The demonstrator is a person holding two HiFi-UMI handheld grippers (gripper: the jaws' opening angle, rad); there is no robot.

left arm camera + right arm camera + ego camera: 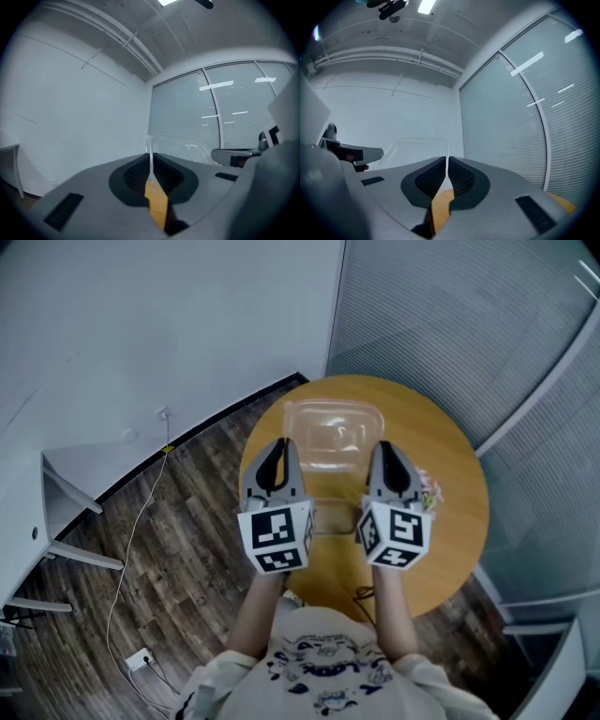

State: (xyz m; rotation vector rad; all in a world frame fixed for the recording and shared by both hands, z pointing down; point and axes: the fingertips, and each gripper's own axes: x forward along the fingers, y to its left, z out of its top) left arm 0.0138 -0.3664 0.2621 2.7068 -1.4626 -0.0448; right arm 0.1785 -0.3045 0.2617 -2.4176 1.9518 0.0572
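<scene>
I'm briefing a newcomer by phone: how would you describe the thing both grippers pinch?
Find the round wooden table beside the glass wall. On it lies a clear plastic container, the left gripper and right gripper shut on its rim. It alone on the table is see-through.

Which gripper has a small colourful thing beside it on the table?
The right gripper: a small pinkish thing lies at its outer side. The left gripper has none. Both clamp the clear container.
</scene>
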